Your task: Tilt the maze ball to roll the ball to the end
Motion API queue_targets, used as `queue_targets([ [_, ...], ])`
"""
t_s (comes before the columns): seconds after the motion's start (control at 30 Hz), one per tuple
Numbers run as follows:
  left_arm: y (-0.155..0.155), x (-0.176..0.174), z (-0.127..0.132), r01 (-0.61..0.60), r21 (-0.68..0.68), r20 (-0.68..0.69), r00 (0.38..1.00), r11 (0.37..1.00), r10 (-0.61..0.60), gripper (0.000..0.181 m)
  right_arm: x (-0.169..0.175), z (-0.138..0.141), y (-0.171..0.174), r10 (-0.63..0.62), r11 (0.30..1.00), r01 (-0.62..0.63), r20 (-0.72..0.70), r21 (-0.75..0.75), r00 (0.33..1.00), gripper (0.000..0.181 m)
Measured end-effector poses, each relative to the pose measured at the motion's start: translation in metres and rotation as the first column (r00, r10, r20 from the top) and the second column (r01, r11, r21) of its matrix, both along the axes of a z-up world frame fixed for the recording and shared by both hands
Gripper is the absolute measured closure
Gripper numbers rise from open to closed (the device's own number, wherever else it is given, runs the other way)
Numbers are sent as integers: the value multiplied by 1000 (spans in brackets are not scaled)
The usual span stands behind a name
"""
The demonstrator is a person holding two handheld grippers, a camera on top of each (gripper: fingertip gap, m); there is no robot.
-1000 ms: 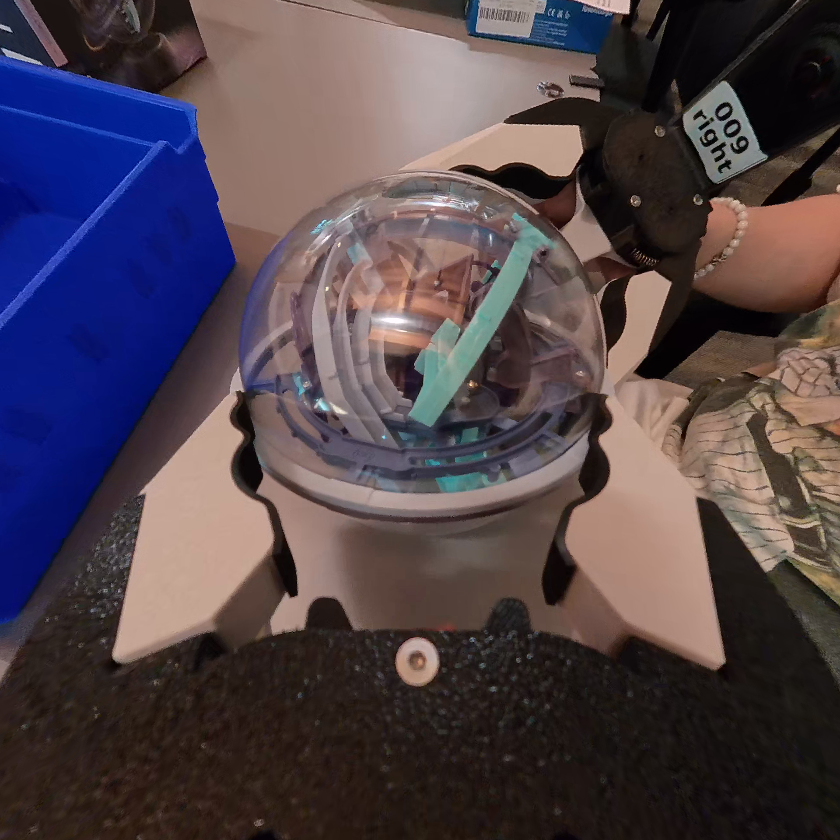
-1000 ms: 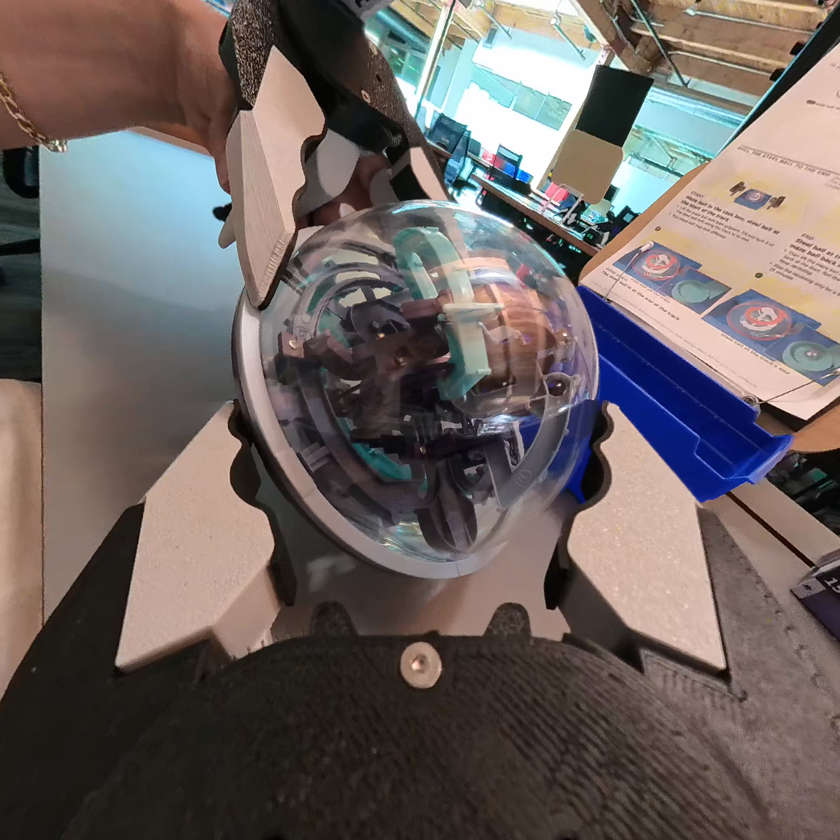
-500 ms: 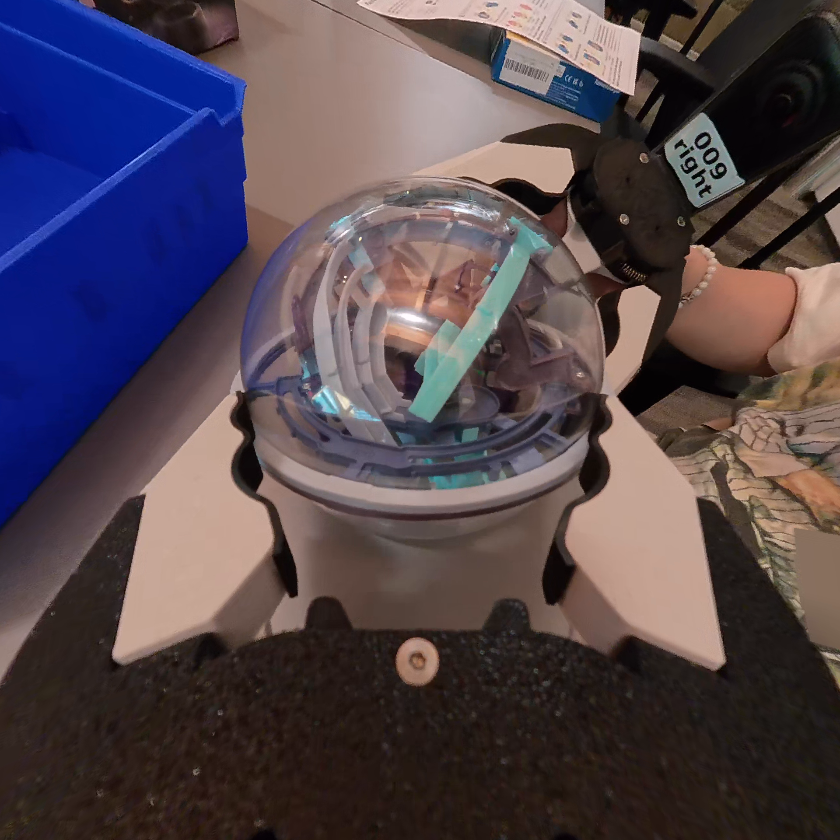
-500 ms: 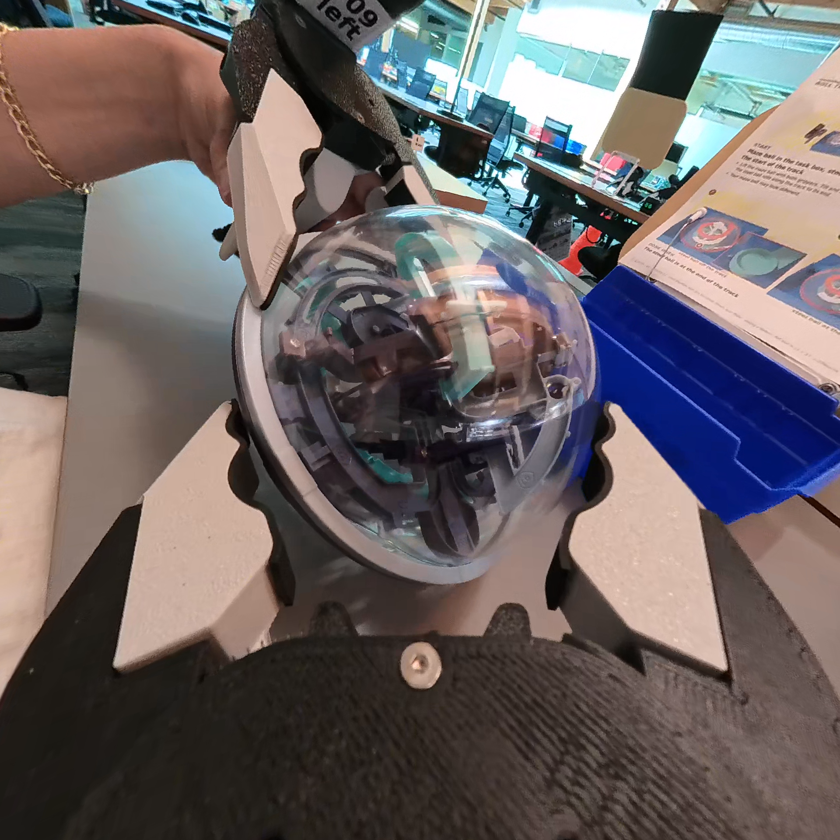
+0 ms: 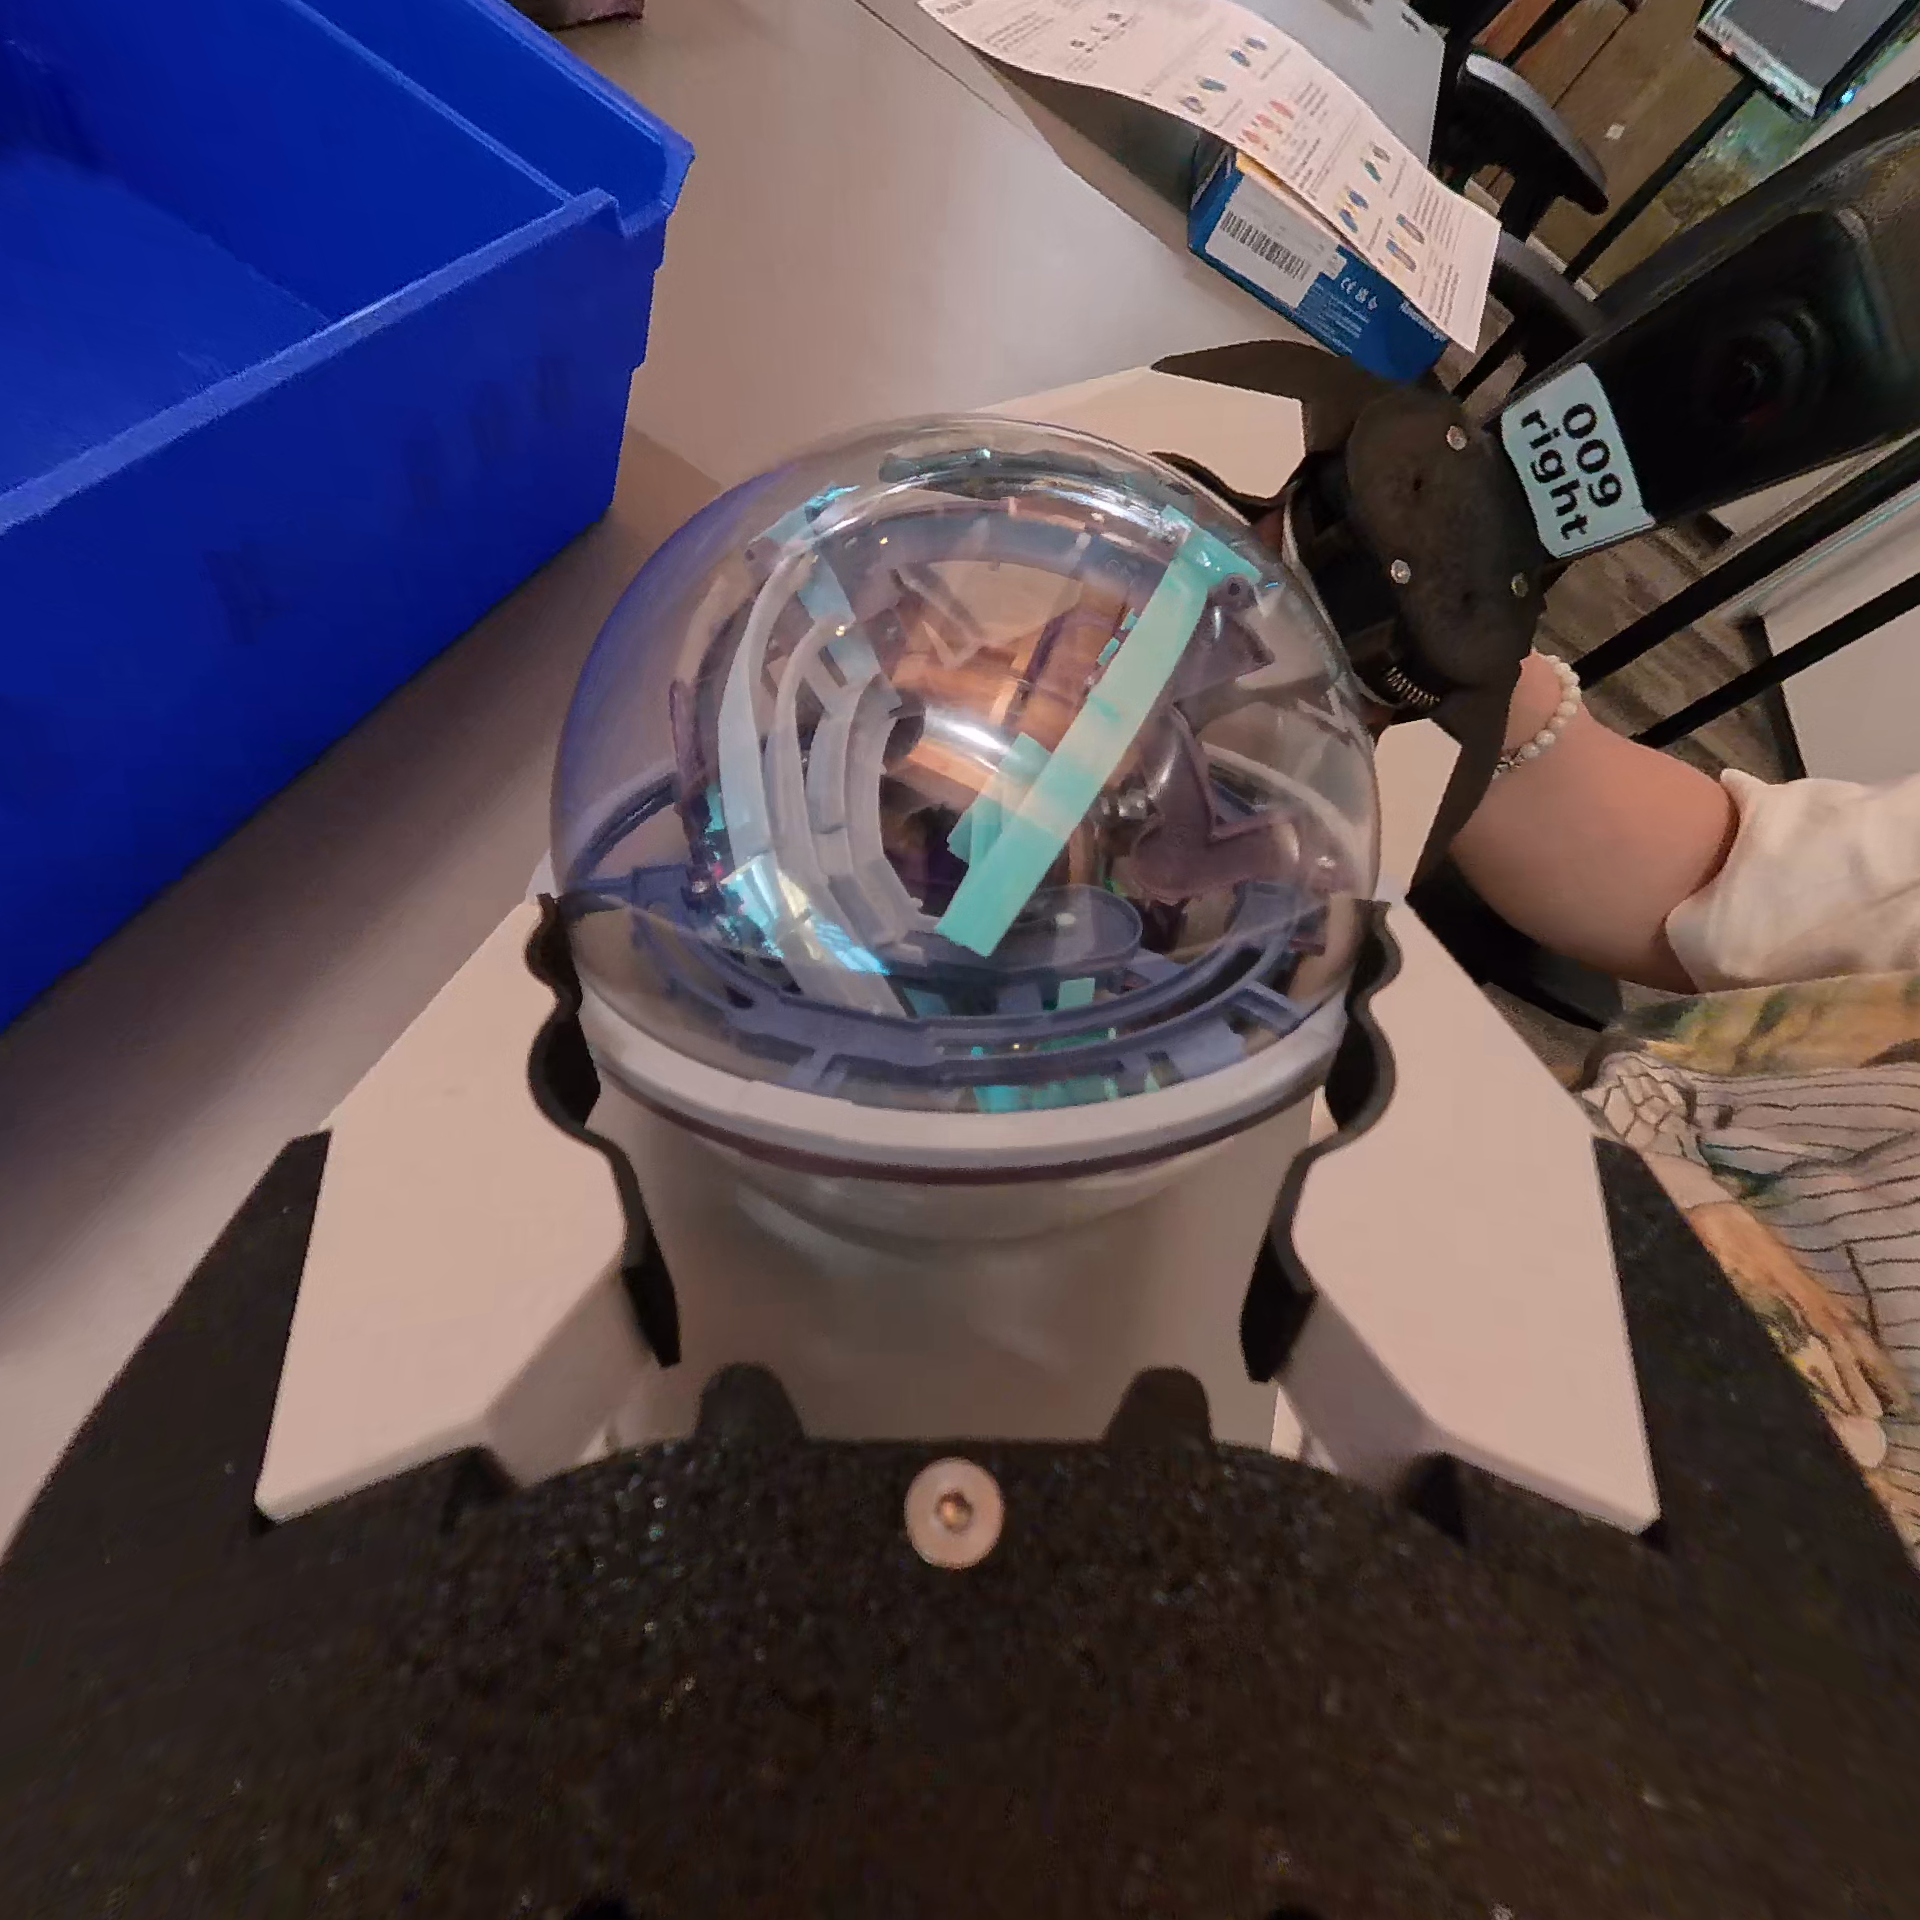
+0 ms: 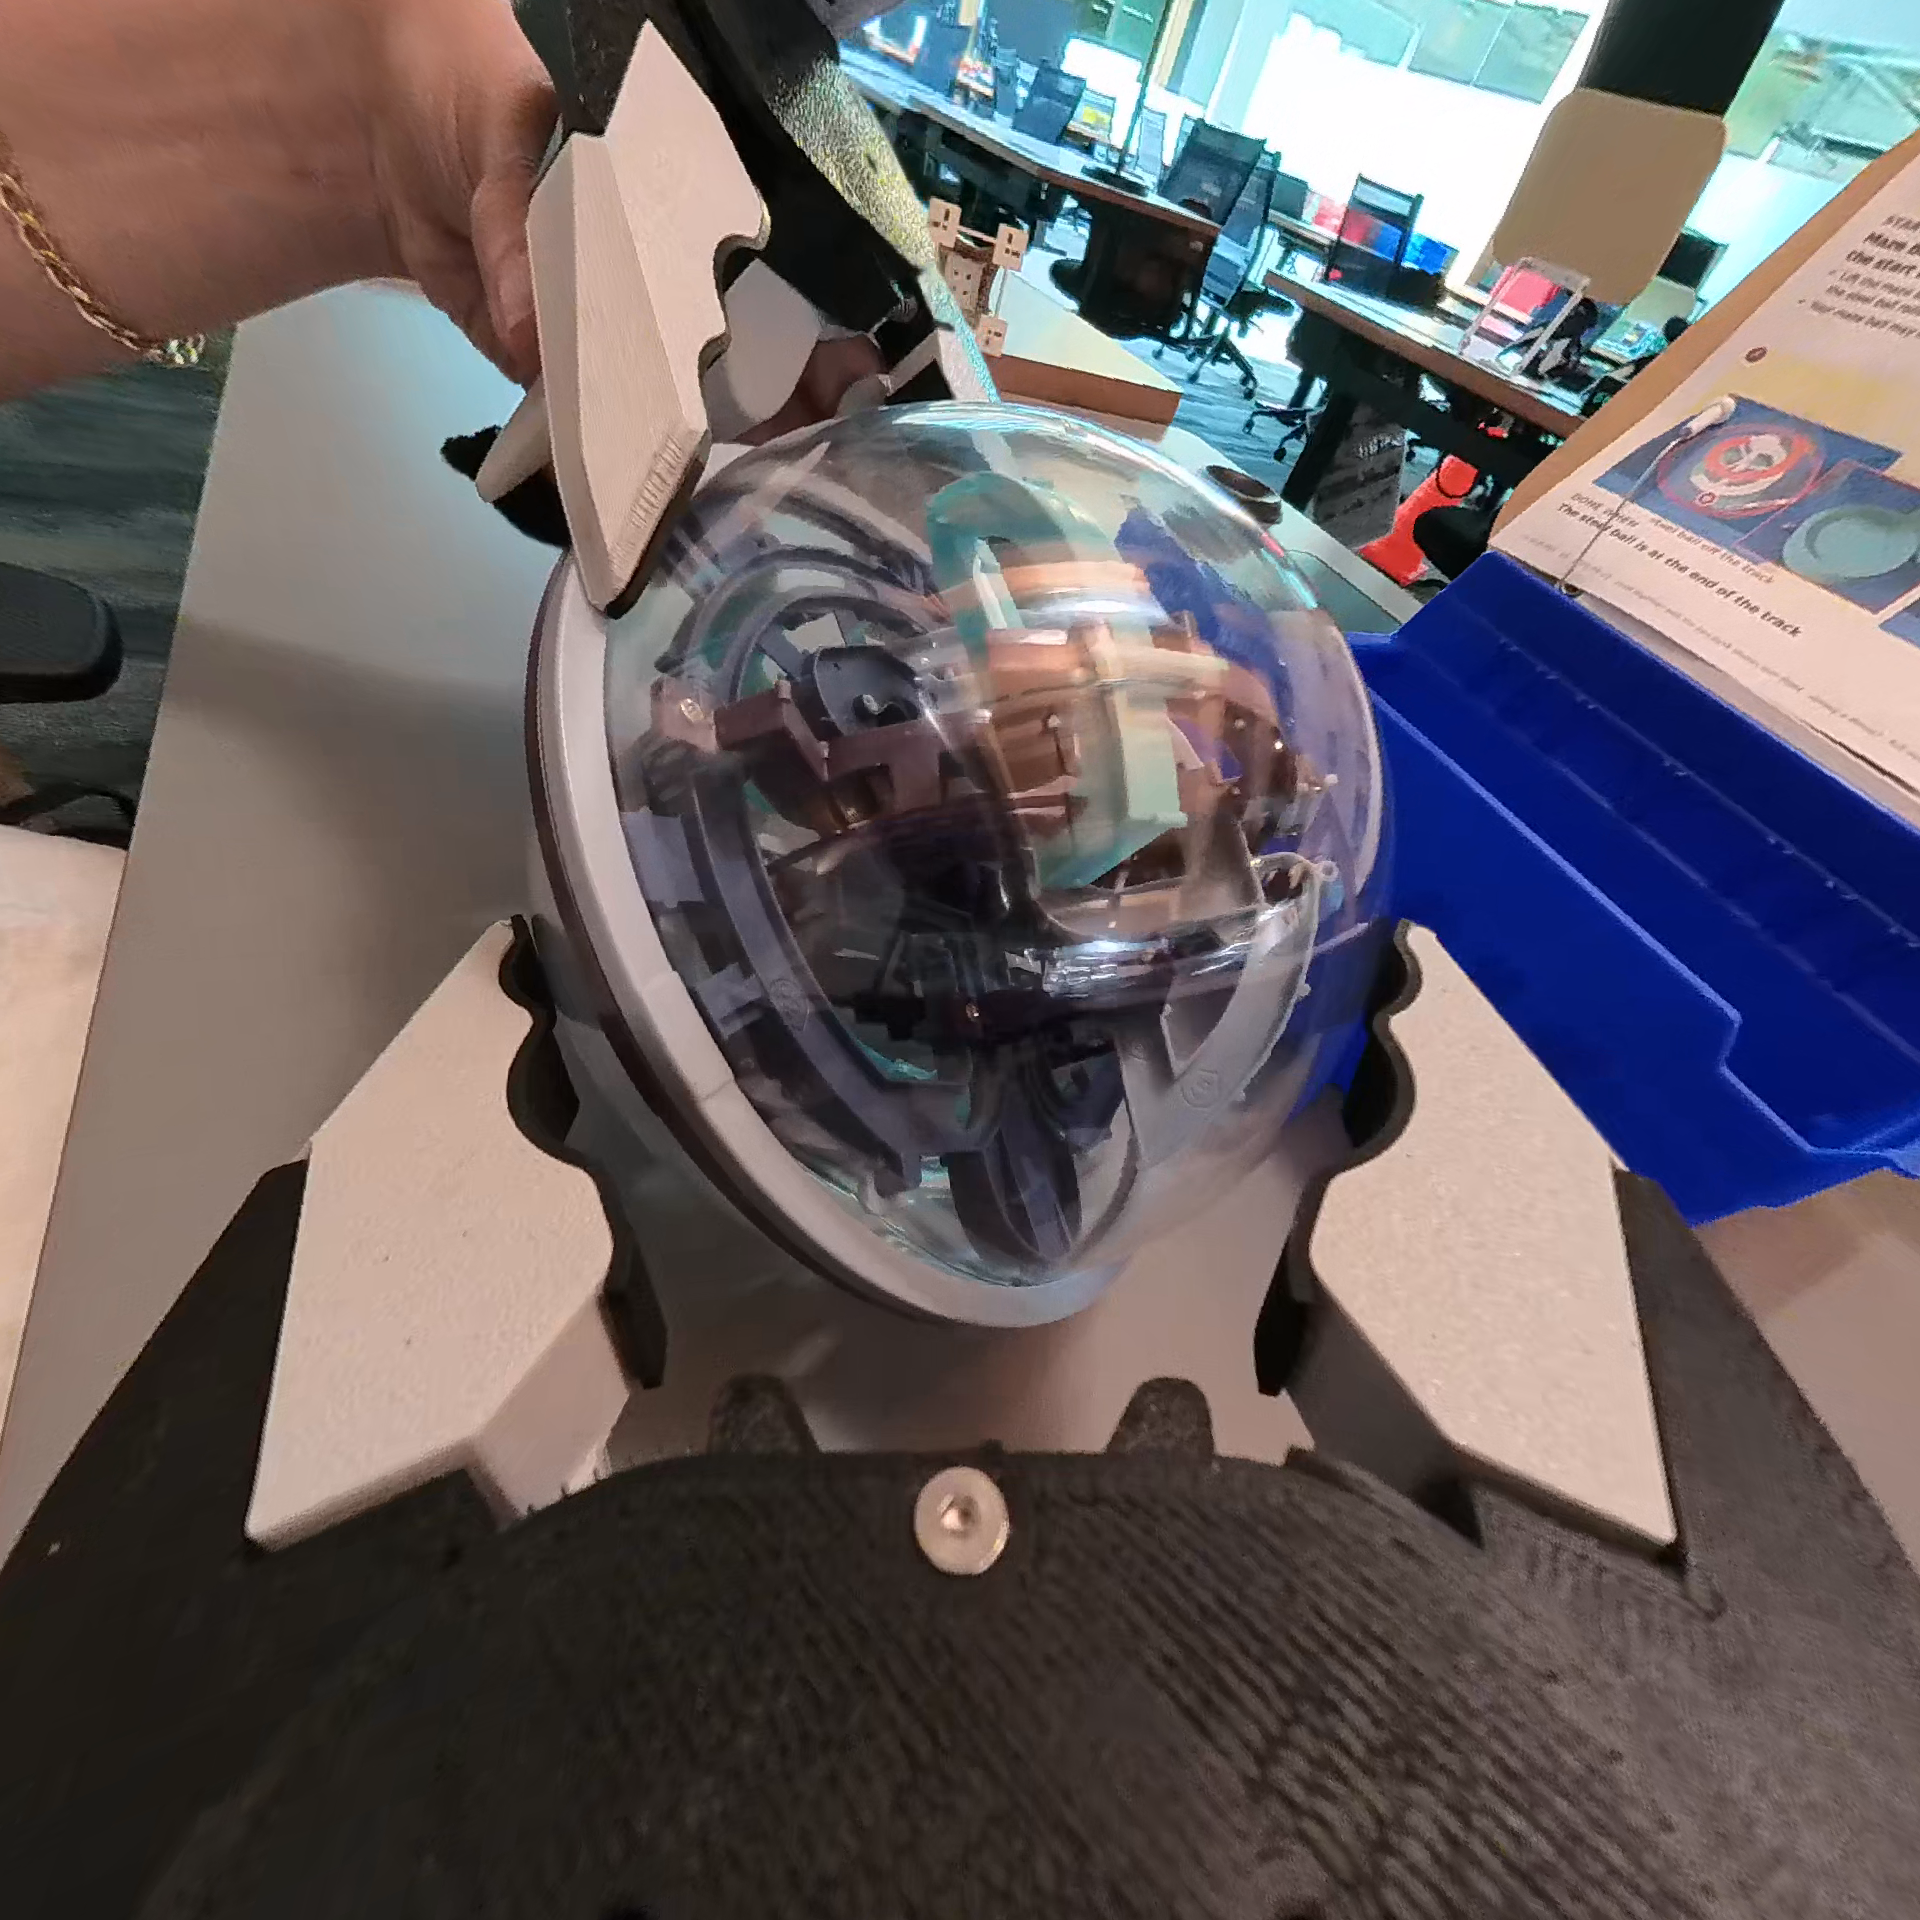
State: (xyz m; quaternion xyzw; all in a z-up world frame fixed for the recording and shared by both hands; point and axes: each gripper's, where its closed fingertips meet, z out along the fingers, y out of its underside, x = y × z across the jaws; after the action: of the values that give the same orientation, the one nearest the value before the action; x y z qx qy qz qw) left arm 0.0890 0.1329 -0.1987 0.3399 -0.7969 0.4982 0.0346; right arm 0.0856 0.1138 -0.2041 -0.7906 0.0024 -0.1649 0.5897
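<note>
The clear maze ball [image 5: 961,831] sits gripped between both tools above the pale surface [image 5: 883,239]. The left gripper [image 5: 961,997] has its white fingers [image 5: 447,1195] clamped on the sphere's sides at its white equator band, and the right gripper [image 6: 956,1039] grasps it likewise, with the band tilted steeply in its view. A blue bin [image 5: 260,416] stands just beside the maze ball.

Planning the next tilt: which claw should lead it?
Probably left. The left claw clamps the maze ball level along its white seam; the right claw grips across the clear dome, less squarely.
</note>
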Motion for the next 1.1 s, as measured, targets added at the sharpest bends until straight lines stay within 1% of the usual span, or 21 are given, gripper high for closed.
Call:
queue_targets([
  [0.17, -1, -2, 0, 8, -16, 19, 1000, 1000, -8, 39, -2, 0, 1, 11, 1000, -11, 18, -6, 1000, 31],
  [0.27, -4, -5, -2, 39, -9, 71, 997, 999, -38, 31, -6, -4, 1, 37, 998, -35, 49, -48, 998, 33],
  [0.37, -2, 0, 0, 36, 4, 91, 995, 999, -37, 30, -3, -7, 3, 42, 996, -39, 35, -76, 999, 35],
  [0.53, 1, 7, 0, 2, 1, 30, 1000, 1000, -2, 30, 3, -6, 6, 65, 996, -66, -26, -57, 998, 35],
  [1.1, 12, 17, 0, -90, -118, -96, 992, 989, 79, 31, 13, -4, 26, 64, 998, -65, -65, -8, 996, 25],
])
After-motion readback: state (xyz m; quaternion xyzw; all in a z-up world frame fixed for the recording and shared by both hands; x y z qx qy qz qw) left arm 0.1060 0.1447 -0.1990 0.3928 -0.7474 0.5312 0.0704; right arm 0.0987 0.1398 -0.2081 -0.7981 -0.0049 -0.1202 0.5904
